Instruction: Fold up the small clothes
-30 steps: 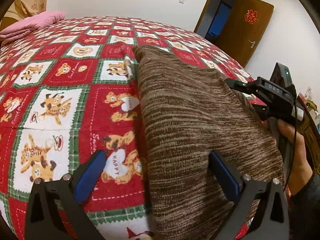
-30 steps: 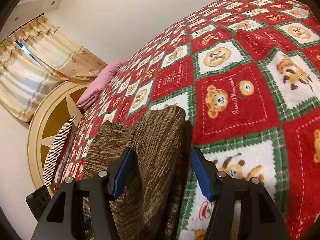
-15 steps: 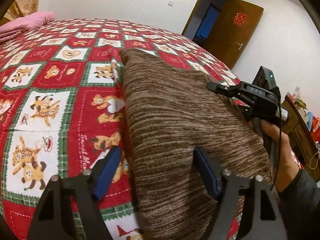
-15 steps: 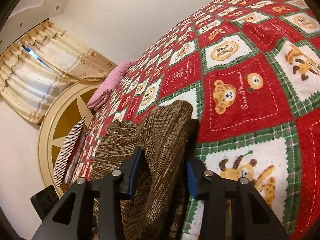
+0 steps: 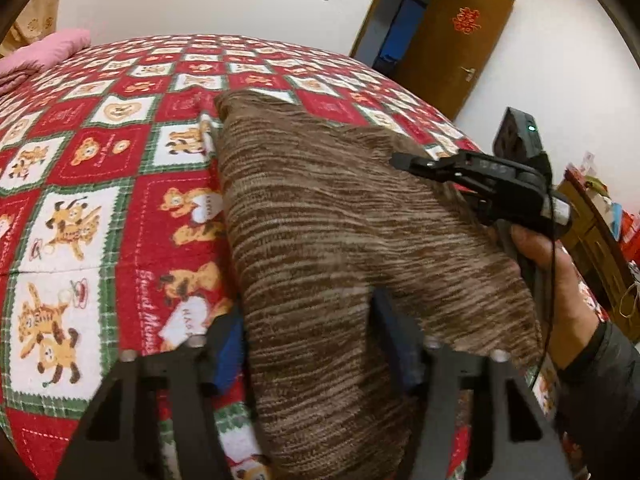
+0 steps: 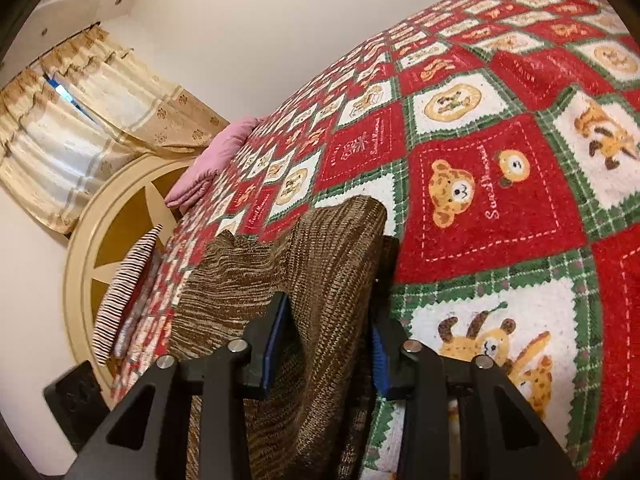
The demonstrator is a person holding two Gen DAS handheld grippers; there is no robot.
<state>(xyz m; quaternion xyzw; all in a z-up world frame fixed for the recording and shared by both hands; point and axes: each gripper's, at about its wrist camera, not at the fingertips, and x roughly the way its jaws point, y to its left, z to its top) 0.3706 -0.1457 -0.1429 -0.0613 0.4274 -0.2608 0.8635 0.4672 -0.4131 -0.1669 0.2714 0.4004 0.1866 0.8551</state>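
A brown striped knit garment (image 5: pixel 320 232) lies on the red bear-print blanket (image 5: pixel 100 208); it also shows in the right wrist view (image 6: pixel 320 276). My left gripper (image 5: pixel 308 344) is shut on the garment's near edge, which bunches between the blue pads. My right gripper (image 6: pixel 326 340) is shut on another edge of the garment, with fabric pinched between its pads. The right gripper also shows in the left wrist view (image 5: pixel 472 176), held in a hand at the garment's right side.
A pink folded quilt (image 5: pixel 36 56) lies at the blanket's far left. A brown door (image 5: pixel 448 40) stands open at the back right. A striped pillow (image 6: pixel 128 280), a round headboard (image 6: pixel 104 216) and curtains (image 6: pixel 80 116) are on the left of the right wrist view.
Both grippers have closed from wide open onto the garment's edges. The left gripper has moved forward onto the cloth, and the fabric now bunches between both pairs of pads.
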